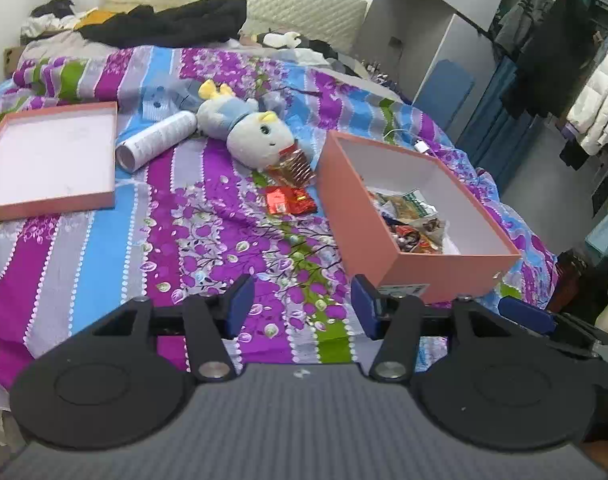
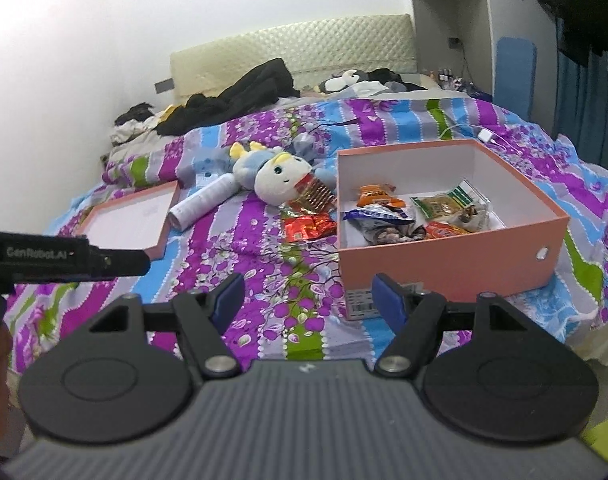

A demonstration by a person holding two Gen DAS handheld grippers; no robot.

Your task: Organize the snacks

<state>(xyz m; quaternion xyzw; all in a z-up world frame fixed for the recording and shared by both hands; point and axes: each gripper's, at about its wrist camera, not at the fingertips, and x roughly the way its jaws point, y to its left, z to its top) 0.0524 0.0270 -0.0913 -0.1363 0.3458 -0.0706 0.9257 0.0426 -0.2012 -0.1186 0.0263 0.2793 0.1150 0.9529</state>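
Red snack packet [image 1: 290,200] lies on the bedspread [image 1: 208,240], ahead of the left gripper [image 1: 302,306] and just left of the pink box [image 1: 439,268]; long axis crosswise to the fingers. Left gripper nearer. Right gripper [image 2: 308,300] faces the box corner. Both sets of jaws parted, empty.

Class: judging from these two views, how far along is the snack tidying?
Done: several packets lie inside the pink box. In hand: nothing; left gripper and right gripper are open, empty. Left: red packet and gold-striped packet on the bedspread; lid off.
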